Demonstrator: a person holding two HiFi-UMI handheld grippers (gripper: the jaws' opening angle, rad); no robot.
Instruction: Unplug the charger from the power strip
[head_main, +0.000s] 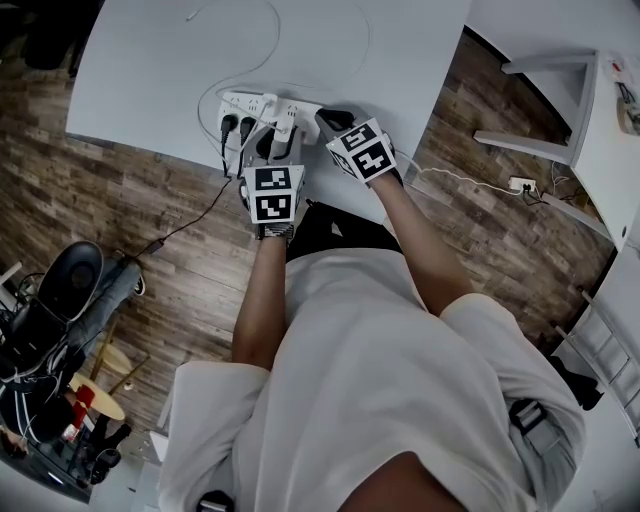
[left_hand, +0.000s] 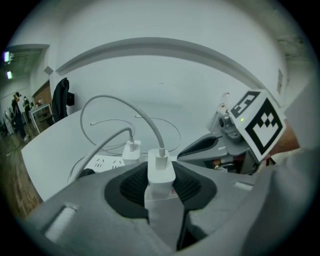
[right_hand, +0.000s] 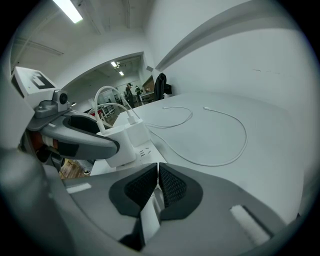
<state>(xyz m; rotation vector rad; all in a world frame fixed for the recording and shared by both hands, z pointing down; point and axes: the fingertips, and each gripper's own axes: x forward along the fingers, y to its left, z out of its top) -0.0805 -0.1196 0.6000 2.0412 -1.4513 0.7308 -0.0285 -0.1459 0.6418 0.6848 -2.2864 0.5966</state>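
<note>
Closest in, the person's white shirt (head_main: 380, 400) is filling the head view; beyond it sits the power strip (head_main: 262, 105) on the tabletop (head_main: 140, 60). The left hand-held gripper (left_hand: 161, 192) is clamping the white charger (left_hand: 160, 167) between its pads, and the charger is apparently not yet out of the strip. The right hand-held gripper (right_hand: 157, 187), jaws pressed together on nothing, is resting at the strip's right end. Extraction is under way, and the next move is calling for a straight pull away from the sockets while the strip is being braced
</note>
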